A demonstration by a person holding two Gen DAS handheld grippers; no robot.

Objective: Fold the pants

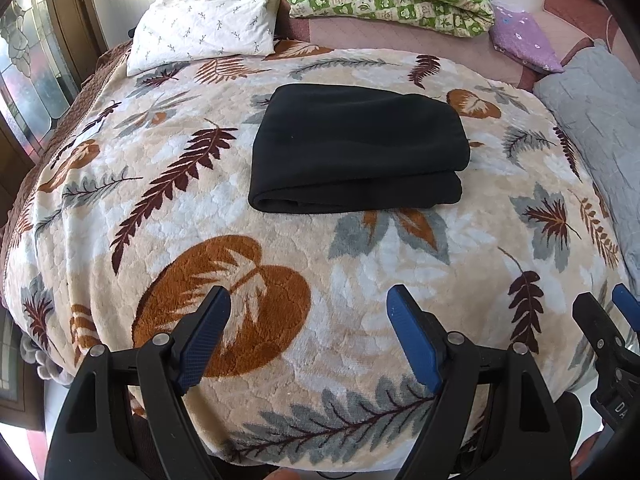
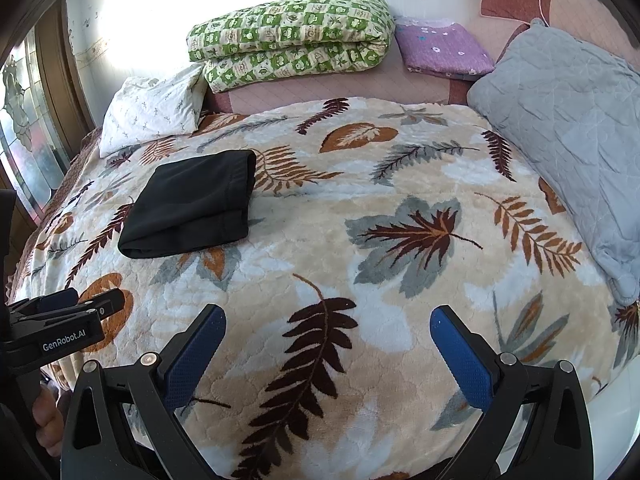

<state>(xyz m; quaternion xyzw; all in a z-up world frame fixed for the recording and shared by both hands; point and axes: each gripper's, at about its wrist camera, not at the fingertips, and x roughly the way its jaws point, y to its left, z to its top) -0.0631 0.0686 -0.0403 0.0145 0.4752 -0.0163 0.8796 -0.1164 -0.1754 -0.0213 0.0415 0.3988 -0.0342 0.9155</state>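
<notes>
Right wrist | left gripper (image 2: 86, 300) reads "GenRobot.AI" | both grippers wide apart, empty | pants (image 2: 192, 204) folded

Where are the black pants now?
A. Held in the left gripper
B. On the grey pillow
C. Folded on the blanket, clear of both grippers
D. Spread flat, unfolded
C: the pants lie as a folded stack on the blanket, nothing between either gripper's jaws.

Folded black pants (image 2: 192, 204) lying flat near the left edge of the leaf-patterned blanket (image 2: 360, 208); right gripper (image 2: 328, 320) with jaws apart and empty over the near edge; left gripper (image 2: 86, 298) at left
</notes>
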